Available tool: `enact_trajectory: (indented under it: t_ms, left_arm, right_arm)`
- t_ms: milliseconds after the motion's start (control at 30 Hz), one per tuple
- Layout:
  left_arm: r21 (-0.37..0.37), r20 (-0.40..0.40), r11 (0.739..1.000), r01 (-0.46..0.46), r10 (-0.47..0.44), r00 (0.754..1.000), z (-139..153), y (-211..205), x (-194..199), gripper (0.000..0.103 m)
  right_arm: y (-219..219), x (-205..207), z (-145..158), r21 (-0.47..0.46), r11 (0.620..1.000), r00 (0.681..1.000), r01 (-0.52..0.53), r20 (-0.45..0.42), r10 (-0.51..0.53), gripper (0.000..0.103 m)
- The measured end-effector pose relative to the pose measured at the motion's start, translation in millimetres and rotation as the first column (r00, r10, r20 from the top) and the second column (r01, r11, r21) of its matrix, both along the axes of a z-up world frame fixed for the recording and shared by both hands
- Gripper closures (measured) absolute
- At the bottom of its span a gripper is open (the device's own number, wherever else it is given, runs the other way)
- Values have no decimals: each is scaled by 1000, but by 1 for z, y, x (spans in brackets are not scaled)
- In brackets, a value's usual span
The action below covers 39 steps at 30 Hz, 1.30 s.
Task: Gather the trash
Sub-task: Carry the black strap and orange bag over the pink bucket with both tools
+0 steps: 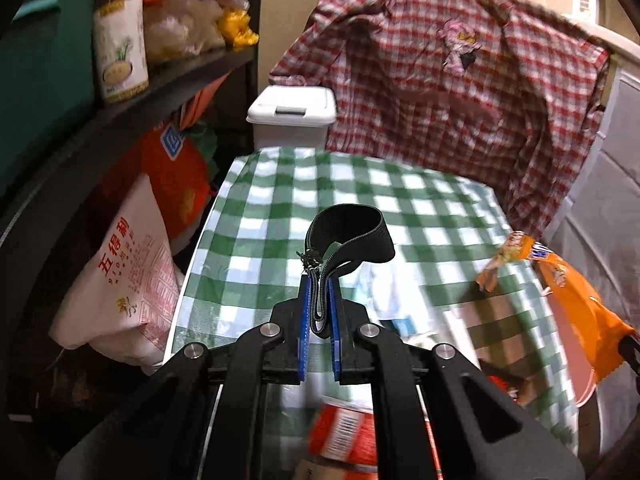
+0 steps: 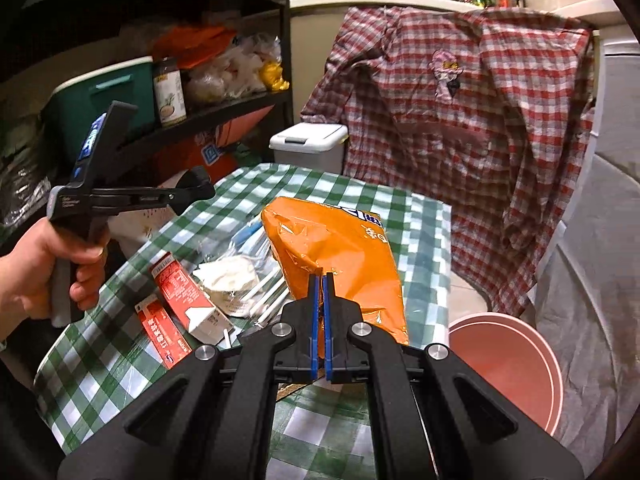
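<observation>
Right gripper closed on crinkled orange foil snack bag, bag lifted above green-and-white checked tablecloth, left gripper clamped on black looped zipper strip over the cloth, pink round plastic bin beside the cloth's right edge.

Black claw, blue pads, silver screws, bare hand.

Warm dim light, fisheye edges — motion blur
</observation>
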<state>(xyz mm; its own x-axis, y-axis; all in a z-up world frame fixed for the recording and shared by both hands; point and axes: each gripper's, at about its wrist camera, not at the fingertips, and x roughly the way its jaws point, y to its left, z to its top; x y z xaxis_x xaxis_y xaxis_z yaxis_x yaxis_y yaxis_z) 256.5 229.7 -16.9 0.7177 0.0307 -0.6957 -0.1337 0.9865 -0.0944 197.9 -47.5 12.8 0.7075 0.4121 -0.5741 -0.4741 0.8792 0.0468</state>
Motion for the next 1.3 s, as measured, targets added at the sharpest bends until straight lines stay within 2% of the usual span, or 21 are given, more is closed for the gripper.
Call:
enact_trajectory:
  t_ms: [267,533,1033,1300]
  left_arm:
    - [-8,67,999,40,-39,997,36,-34,-25,95]
    - [-13,110,996,85,-83,990,58,-69,-41,95]
    - [-15,126,986,167,-163,978,62,-127,-42,95]
    - [-15,153,972,233,-228,961,60,-169,-43,95]
  right_arm:
    - [-21,-15,18,34,999,999,29,32,-30,101]
    - [-48,-26,32,70,995,996,64,52,-68,101]
    - [-92,-31,47,98,987,989,128,68,-135,101]
    - [-117,-28,52,109,977,979,184,63,-192,101]
